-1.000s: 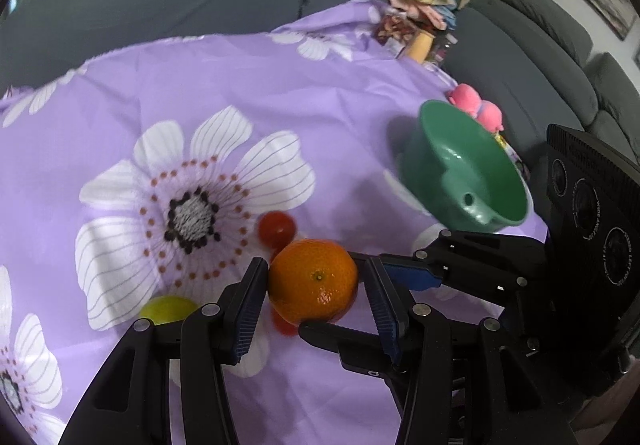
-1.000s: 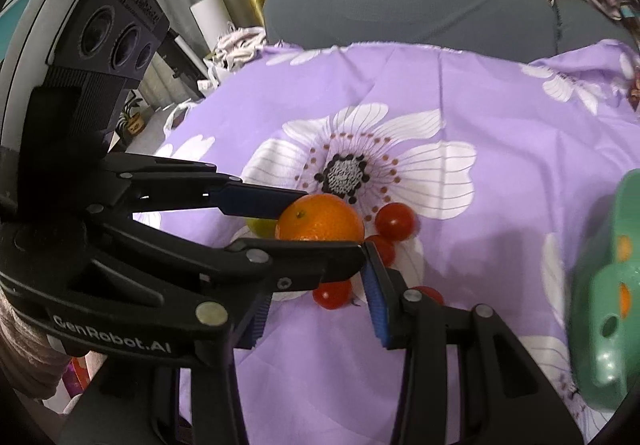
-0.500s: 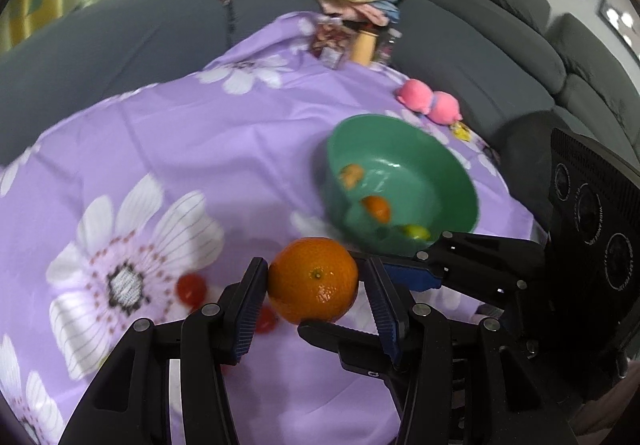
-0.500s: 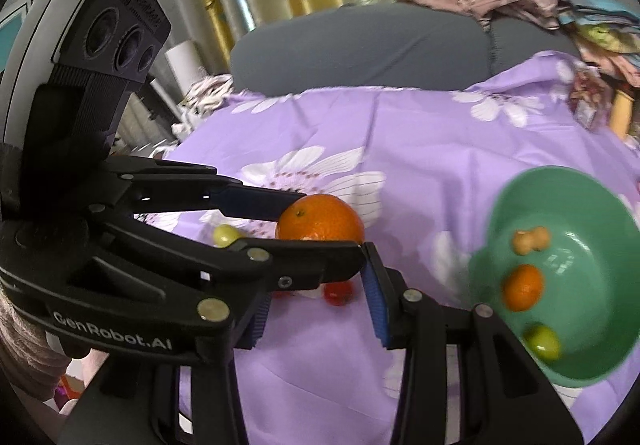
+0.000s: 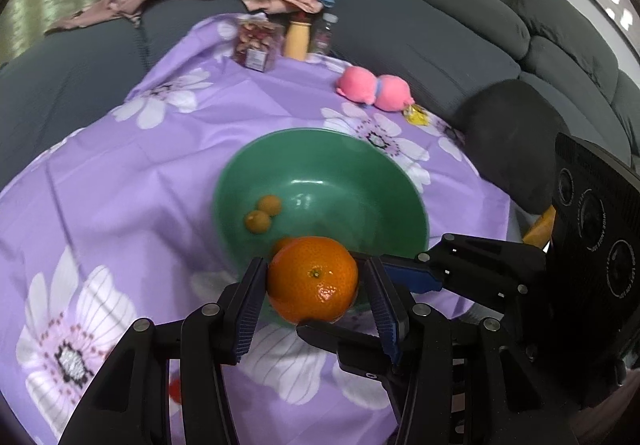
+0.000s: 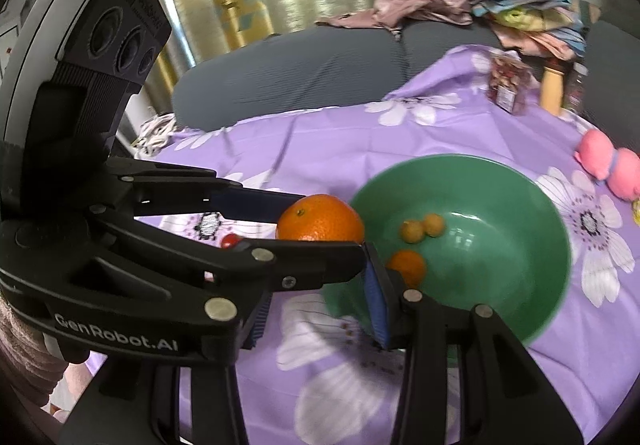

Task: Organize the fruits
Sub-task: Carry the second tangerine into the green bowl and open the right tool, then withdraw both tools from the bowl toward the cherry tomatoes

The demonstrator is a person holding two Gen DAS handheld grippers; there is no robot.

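Note:
My left gripper (image 5: 314,287) is shut on a large orange (image 5: 313,279) and holds it in the air at the near rim of a green bowl (image 5: 320,149). The same orange shows in the right wrist view (image 6: 320,219), left of the bowl (image 6: 532,305). The bowl holds two small yellow fruits (image 6: 422,228) and a small orange (image 6: 408,265). My right gripper (image 6: 316,303) is open and empty, just beneath and behind the left gripper's fingers, at the bowl's near rim. A red tomato (image 6: 229,240) lies on the cloth behind the left gripper.
A purple flowered cloth (image 5: 120,165) covers the table. A pink plush toy (image 5: 374,89), a snack jar (image 5: 256,45) and bottles (image 5: 298,39) stand at the far edge. A grey sofa (image 5: 420,29) with piled clothes surrounds the table.
Both grippers have swung right from the loose fruit toward the bowl. The orange stays clamped in my left gripper and has come over the bowl's near rim.

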